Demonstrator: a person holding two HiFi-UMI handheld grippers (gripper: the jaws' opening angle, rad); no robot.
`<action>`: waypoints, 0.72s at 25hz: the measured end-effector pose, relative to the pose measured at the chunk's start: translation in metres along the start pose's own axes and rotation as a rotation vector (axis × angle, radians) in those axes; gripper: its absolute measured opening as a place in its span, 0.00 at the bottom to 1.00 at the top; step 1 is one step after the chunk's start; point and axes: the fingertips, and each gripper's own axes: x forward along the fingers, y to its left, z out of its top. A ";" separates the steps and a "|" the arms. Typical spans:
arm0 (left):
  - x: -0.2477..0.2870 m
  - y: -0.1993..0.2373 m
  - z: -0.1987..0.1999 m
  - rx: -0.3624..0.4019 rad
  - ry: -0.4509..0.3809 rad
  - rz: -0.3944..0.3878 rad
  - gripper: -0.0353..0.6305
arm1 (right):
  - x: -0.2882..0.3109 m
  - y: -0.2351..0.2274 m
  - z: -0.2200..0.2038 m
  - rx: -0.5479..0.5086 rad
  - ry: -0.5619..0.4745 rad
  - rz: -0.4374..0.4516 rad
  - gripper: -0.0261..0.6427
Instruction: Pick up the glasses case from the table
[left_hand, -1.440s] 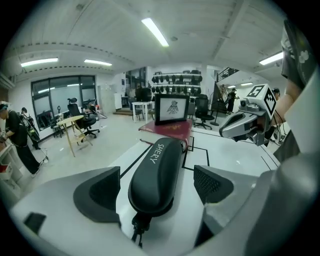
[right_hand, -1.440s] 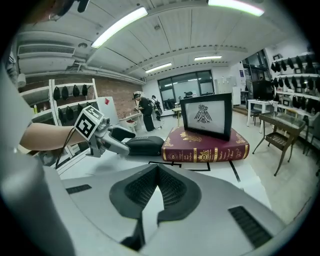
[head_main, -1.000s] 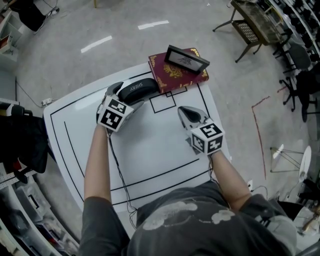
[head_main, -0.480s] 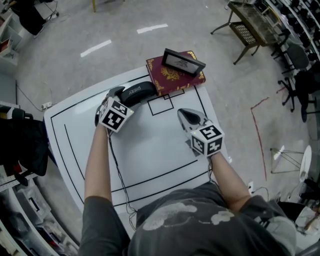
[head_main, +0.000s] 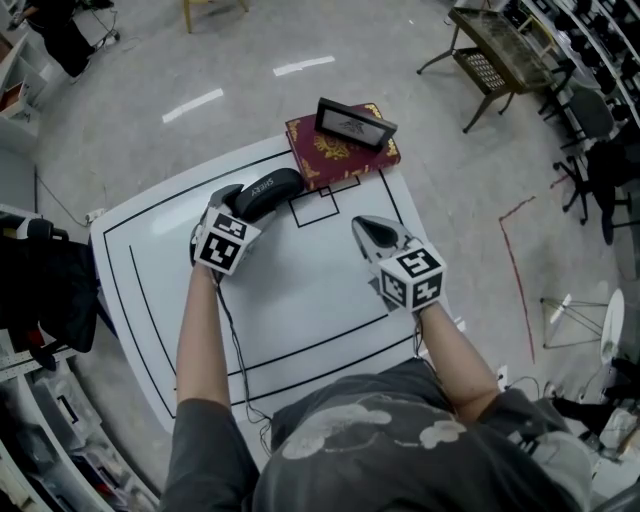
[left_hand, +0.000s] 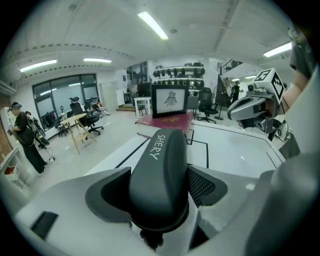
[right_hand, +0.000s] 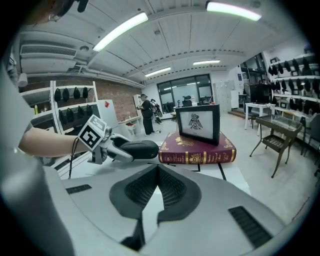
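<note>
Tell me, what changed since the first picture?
The jaws of the left gripper are closing on the glasses case between them; earlier they stood wider. The case still looks to be on the table. The right gripper, red book and picture frame stayed put.

The left gripper (left_hand: 159, 186) jaws are closing against a smooth black oblong glasses case (left_hand: 162, 160) between them. A dark red book (left_hand: 167, 120) is lying beyond it.

Bright, even light from ceiling tubes (left_hand: 152, 25); sharp focus, strong fisheye distortion at edges.
</note>
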 end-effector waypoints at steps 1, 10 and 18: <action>-0.005 -0.002 0.000 -0.015 -0.009 0.005 0.56 | -0.003 0.000 0.002 -0.002 -0.006 -0.001 0.04; -0.060 -0.033 0.013 -0.121 -0.087 0.048 0.56 | -0.025 0.017 0.024 -0.048 -0.064 0.045 0.04; -0.112 -0.077 0.023 -0.244 -0.168 0.128 0.56 | -0.049 0.033 0.024 -0.099 -0.081 0.118 0.04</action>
